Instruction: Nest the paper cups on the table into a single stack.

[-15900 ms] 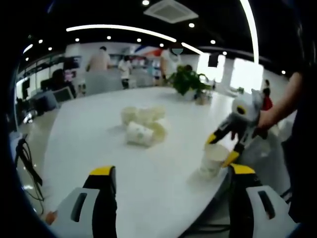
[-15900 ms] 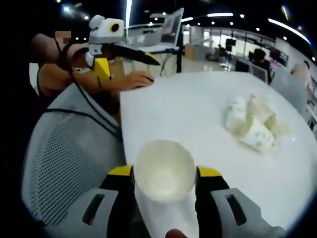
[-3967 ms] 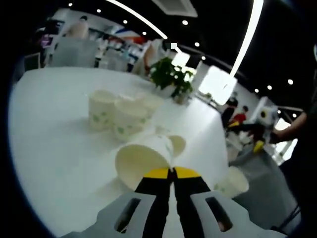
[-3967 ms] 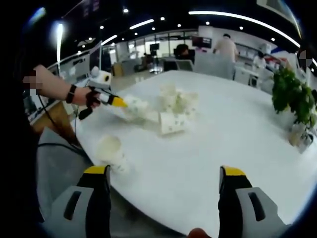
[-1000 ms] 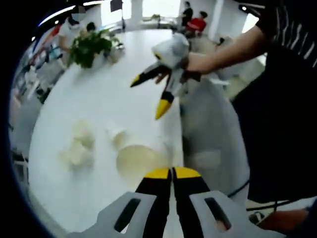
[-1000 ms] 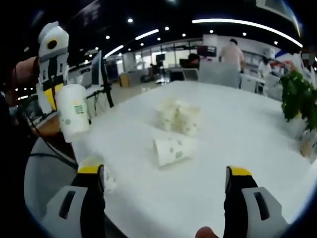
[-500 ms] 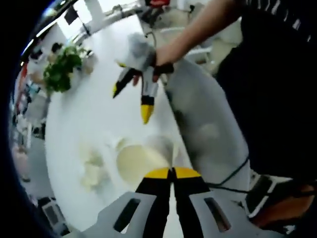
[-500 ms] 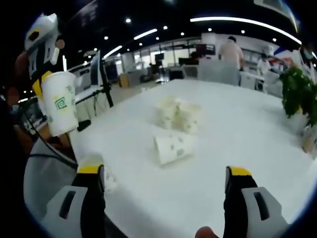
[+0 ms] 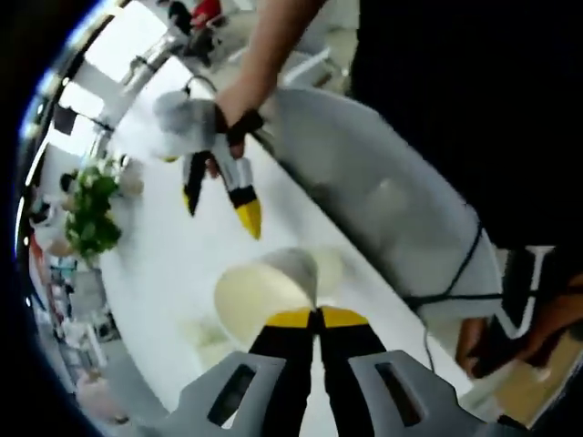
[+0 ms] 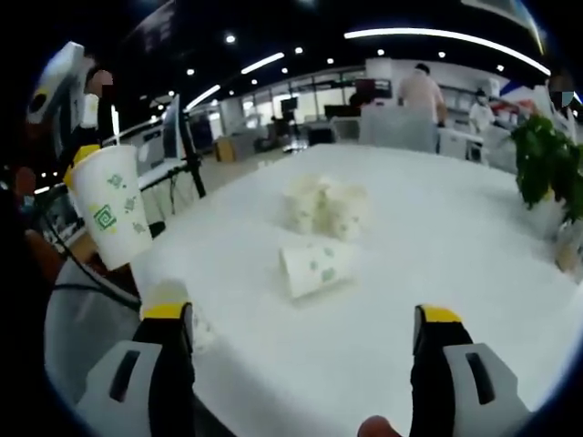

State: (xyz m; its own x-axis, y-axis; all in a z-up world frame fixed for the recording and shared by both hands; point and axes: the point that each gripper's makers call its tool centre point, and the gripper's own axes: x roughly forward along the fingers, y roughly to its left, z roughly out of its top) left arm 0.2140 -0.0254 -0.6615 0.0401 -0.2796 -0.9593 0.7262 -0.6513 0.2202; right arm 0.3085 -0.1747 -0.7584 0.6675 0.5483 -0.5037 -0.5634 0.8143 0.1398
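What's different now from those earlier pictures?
The left gripper took a cup from the pile, lifted it and is now shut on it above the table edge. The right gripper let go of its own cup and now hangs open. The other cups stayed put.

A leafy green potted plant (image 10: 547, 168) is standing at the far edge of the round white table (image 10: 437, 264), beside which a grey mesh chair (image 9: 383, 196) is sitting.
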